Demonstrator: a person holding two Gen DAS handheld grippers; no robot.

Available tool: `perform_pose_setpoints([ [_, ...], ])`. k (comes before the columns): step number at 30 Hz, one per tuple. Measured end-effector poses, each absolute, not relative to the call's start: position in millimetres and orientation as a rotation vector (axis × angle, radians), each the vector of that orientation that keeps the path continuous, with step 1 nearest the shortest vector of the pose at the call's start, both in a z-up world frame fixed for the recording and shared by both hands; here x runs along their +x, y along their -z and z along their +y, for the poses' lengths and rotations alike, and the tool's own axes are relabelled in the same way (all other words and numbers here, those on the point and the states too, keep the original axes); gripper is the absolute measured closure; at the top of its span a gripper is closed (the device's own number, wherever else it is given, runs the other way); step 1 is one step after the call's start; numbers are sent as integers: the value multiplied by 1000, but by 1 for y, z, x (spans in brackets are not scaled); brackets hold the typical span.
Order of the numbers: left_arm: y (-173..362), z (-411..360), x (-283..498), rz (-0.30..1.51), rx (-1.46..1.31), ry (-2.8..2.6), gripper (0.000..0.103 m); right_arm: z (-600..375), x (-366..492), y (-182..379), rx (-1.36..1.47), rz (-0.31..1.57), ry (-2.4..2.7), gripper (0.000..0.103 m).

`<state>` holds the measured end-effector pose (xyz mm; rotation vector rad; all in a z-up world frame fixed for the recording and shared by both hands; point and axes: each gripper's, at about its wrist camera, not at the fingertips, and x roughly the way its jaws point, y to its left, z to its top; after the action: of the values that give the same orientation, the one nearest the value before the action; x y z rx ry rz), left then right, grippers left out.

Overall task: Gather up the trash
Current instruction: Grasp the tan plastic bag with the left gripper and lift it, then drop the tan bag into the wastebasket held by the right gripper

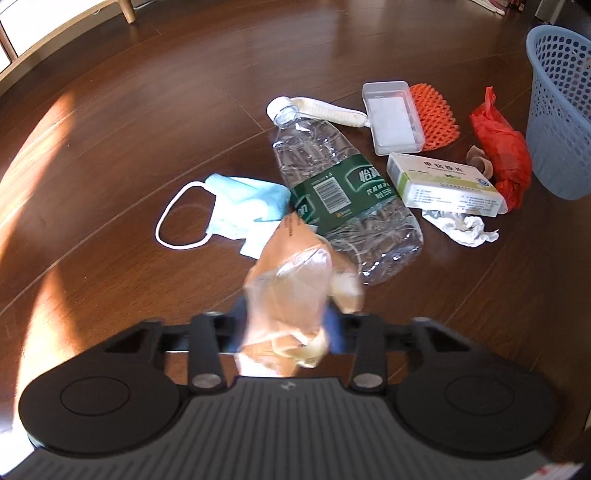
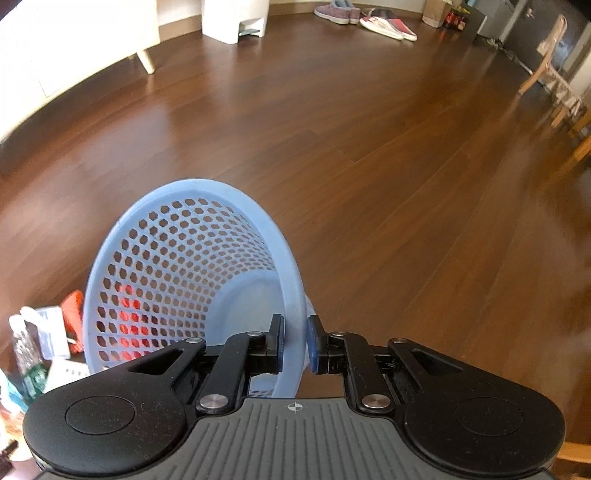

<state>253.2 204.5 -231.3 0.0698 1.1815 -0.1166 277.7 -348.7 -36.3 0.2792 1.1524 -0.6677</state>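
The left tongs are clamped on a crumpled clear plastic bag with an orange tint, held above the dark wooden floor; the bag blurs and hides most of the blue pads.

The left wrist view shows the litter spread out on the floor. A crushed water bottle with a green label and white cap lies on its side, its base close to the held bag. A light blue face mask lies just beside the bottle's left. Beyond the cap lie a white brush-like piece and a clear plastic tray, with an orange spiked mat touching the tray's right side. A white medicine box sits near the bottle, a crumpled tissue in front of it, and a red plastic bag lies between the box and the blue mesh wastebasket, which stands upright at the right edge.

The right wrist view looks down into that wastebasket, which appears empty inside, something the other camera cannot show. The right tongs straddle the near rim, one blue pad inside and one outside, closed on the basket wall. The red bag shows through the mesh, and the litter is only a sliver at the left edge. Farther off, this view alone shows slippers and a wooden chair.
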Motion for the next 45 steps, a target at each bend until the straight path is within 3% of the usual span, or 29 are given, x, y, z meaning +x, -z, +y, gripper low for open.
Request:
perform_pose_setpoints([
  [6,202,215,257,1161,95,90,83,-349,275,42,255,1103,653,94],
  [12,133,218,287,1091,99,5,83,-346,275,44,250,1120,602,94],
  [20,58,152,321,994,44,133,83,-346,273,50,218,1099,583,94],
  [31,43,30,338,1065,-63,318,83,-352,262,40,224,1084,539,94],
  [45,58,-94,370,1126,44,443,82,-359,256,46,261,1071,510,94],
])
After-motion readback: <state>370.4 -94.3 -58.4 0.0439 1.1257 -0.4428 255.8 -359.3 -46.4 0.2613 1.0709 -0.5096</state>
